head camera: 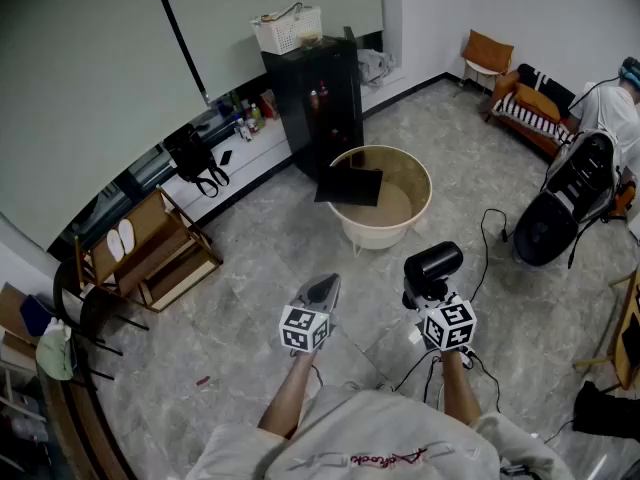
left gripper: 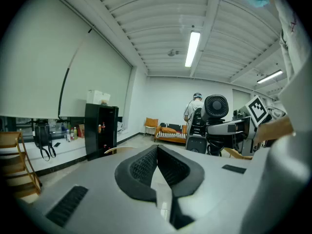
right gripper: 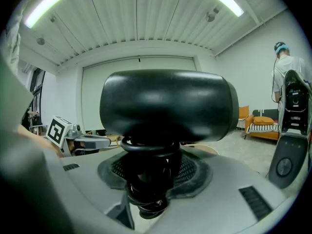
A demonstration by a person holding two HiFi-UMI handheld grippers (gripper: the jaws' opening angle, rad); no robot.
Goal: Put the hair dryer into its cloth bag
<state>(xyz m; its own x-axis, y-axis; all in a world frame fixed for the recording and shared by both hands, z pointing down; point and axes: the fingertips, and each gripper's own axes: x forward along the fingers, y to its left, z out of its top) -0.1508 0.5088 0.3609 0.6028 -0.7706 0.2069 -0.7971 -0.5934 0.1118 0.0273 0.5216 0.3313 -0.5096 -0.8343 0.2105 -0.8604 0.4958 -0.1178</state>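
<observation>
Left gripper (left gripper: 157, 152): jaws fully closed, pads pressed flat against each other with nothing between them, so it's empty. In the head view it sits at lower centre, pointing toward the top of the frame and tilted slightly down.

Right gripper (right gripper: 155, 165): jaws partway apart and clamped on the handle of the hair dryer (right gripper: 165, 106). The black cord is coiled round that handle and sits between the pads. The dryer's barrel stands above the jaws, lying crosswise to them. In the head view the dryer is lower centre-right, held in the air above the grey stone floor (head camera: 240, 268). It is just right of the left gripper and not touching it.

Cloth bag (head camera: 350, 185): flat, black, lying across the left rim of the round beige tub (head camera: 418, 173). That's centre of the head view, above both grippers in the frame and well apart from the dryer. The dryer is not in the bag.

Rest of the head view:
- Black cabinet (head camera: 322, 103) just beyond the tub, with a white basket (head camera: 288, 30) on top.
- Wooden rack (head camera: 150, 253) at the left.
- A person (head camera: 612, 108) at the upper right edge.
</observation>
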